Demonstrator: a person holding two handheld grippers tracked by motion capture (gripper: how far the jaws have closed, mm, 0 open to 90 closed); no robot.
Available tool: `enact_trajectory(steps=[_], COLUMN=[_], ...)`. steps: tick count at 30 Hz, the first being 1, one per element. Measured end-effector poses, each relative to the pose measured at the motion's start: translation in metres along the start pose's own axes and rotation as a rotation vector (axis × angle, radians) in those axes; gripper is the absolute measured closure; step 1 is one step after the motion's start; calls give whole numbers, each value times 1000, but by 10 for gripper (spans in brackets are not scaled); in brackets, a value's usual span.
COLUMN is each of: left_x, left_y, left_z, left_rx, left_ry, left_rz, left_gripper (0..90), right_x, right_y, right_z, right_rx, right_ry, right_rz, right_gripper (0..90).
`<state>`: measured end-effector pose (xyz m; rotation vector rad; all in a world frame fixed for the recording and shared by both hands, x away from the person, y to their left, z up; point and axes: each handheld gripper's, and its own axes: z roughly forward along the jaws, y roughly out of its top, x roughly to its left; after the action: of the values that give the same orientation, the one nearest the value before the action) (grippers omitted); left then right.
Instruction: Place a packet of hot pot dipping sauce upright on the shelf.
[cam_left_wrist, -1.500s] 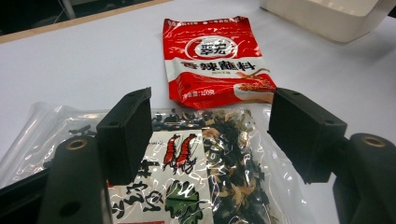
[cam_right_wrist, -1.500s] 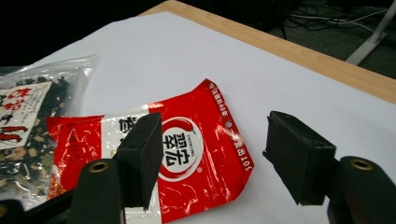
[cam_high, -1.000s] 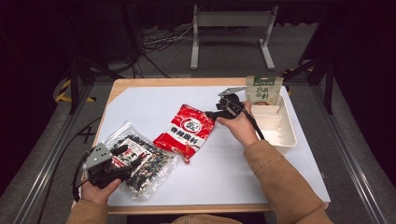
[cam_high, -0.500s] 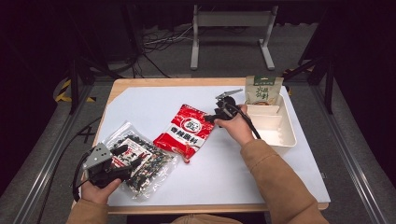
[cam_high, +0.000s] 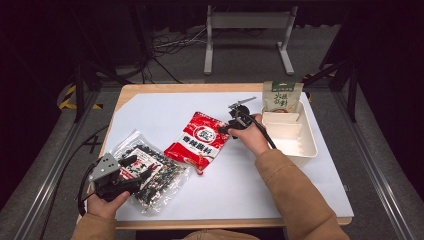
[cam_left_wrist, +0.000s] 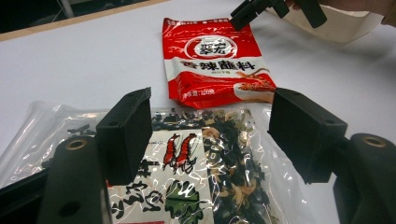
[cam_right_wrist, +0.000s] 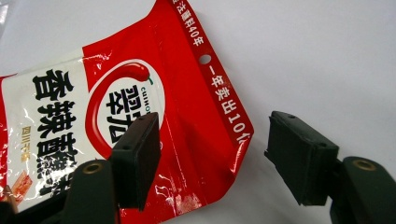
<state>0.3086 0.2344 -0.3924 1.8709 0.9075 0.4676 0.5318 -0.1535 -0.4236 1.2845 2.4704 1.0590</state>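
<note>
A red seasoning packet lies flat mid-table. My right gripper hovers open over its top right corner, one jaw above the packet, the other over bare table. A clear bag of dark dried seaweed lies at the near left. My left gripper rests open at the bag's near left end, its jaws straddling the bag's top. The right gripper's jaws also appear far off in the left gripper view.
A white divided tray sits at the right of the white table sheet, with a green and beige pouch leaning upright at its far end. A metal stand and cables lie on the floor beyond.
My right gripper has moved left and slightly nearer, from near the tray to the red packet's top corner. The left gripper stays put on the seaweed bag.
</note>
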Motion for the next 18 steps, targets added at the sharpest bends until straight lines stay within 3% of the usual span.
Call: enact_trajectory(steps=[8, 13, 16, 18], left_x=[0, 0, 0, 0], left_y=[0, 0, 0, 0], left_z=[0, 0, 0, 0], left_rx=[1, 1, 0, 1], left_ry=[1, 1, 1, 1], left_rz=[-1, 0, 0, 1], left_gripper=[305, 305, 306, 305], right_x=[-2, -1, -2, -1], right_y=[-1, -1, -1, 0], right_z=[6, 7, 6, 4], right_rx=[26, 40, 25, 17], right_ry=[9, 65, 78, 114], right_rz=[38, 90, 100, 125], right_gripper=[382, 444, 482, 528])
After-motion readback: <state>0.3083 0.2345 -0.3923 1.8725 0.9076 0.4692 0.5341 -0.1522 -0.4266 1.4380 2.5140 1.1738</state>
